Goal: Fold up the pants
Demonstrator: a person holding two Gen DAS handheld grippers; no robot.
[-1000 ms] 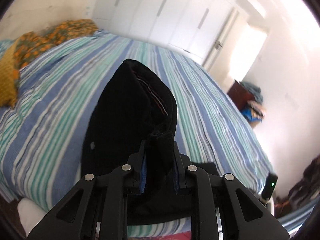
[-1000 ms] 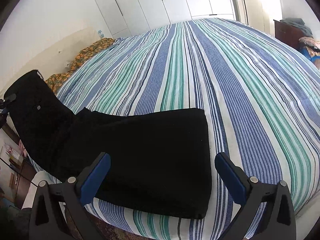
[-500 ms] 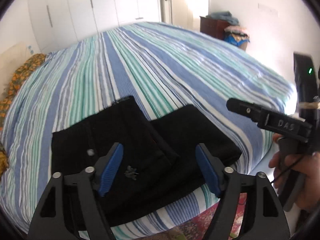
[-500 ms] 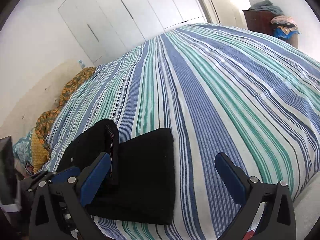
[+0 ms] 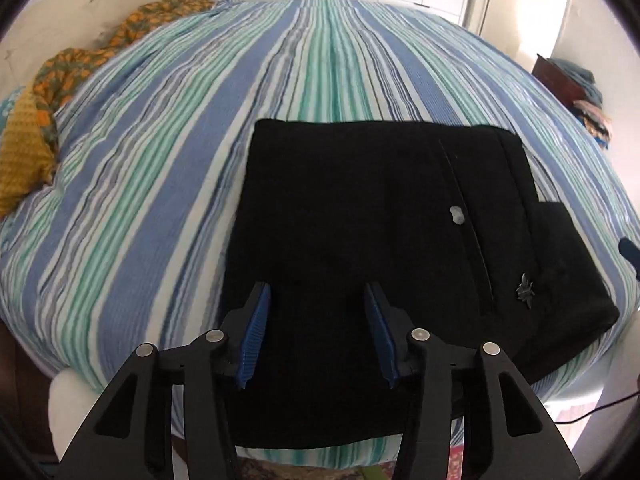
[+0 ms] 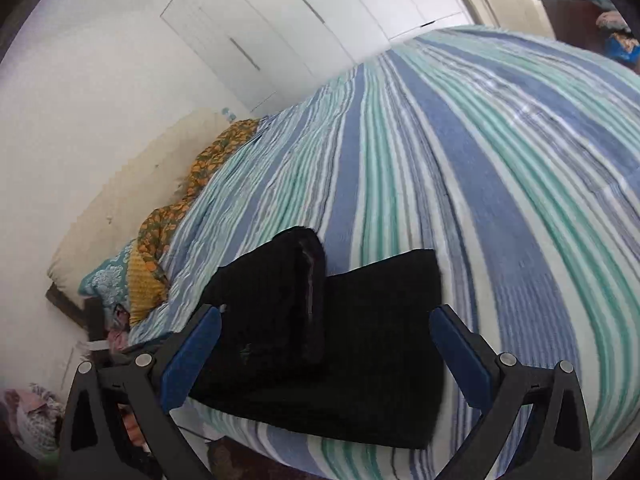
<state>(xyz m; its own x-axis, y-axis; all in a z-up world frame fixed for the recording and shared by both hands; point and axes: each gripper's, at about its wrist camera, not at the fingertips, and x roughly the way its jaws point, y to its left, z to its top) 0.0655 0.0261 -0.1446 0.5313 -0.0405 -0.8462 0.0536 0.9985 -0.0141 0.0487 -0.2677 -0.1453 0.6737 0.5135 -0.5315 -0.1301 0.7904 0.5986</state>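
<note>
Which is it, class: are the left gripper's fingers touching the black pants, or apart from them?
Cannot tell. In the left wrist view the left gripper stands open over the black pants, but neither contact nor gap shows plainly.

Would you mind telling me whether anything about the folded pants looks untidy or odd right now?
The black pants are folded unevenly: the lower layer sticks out past the upper layer at the right, and a small pale speck of lint sits on the fabric.
</note>
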